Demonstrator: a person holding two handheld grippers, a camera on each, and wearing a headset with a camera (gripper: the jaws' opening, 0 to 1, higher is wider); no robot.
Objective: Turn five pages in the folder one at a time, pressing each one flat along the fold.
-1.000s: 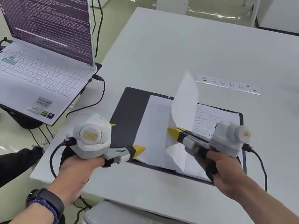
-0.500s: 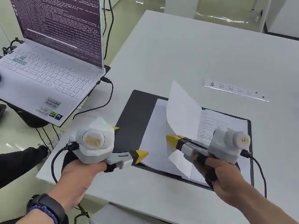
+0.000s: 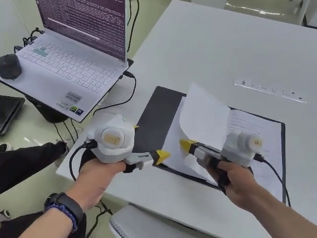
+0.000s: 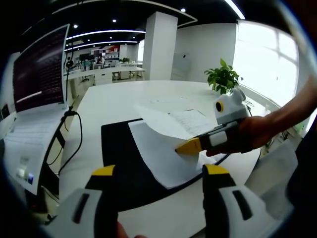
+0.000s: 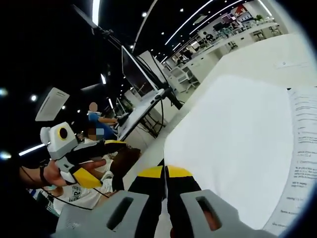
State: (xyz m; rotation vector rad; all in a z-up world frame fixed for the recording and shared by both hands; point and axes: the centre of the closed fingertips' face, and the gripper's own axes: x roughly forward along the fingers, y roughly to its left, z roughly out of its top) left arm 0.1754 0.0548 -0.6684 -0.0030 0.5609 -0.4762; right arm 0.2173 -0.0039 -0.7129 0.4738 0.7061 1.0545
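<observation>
A black folder lies open on the white table, with a white sheet on its left side and a printed page on its right. One white page stands lifted and curved over the fold. My right gripper is shut on that page's lower edge; in the right gripper view the yellow-tipped jaws meet on the page. My left gripper hovers open at the folder's front left edge, touching nothing. In the left gripper view its jaws stand apart before the folder and the right gripper.
An open laptop sits at the far left, its black cable running toward the folder. A dark mouse lies left of it. A white power strip lies behind the folder. The table's front edge is close to both hands.
The head camera has swung left, so everything sits further right. The held page now leans lower and further over the left side. The left gripper stays open at the folder's front edge.
</observation>
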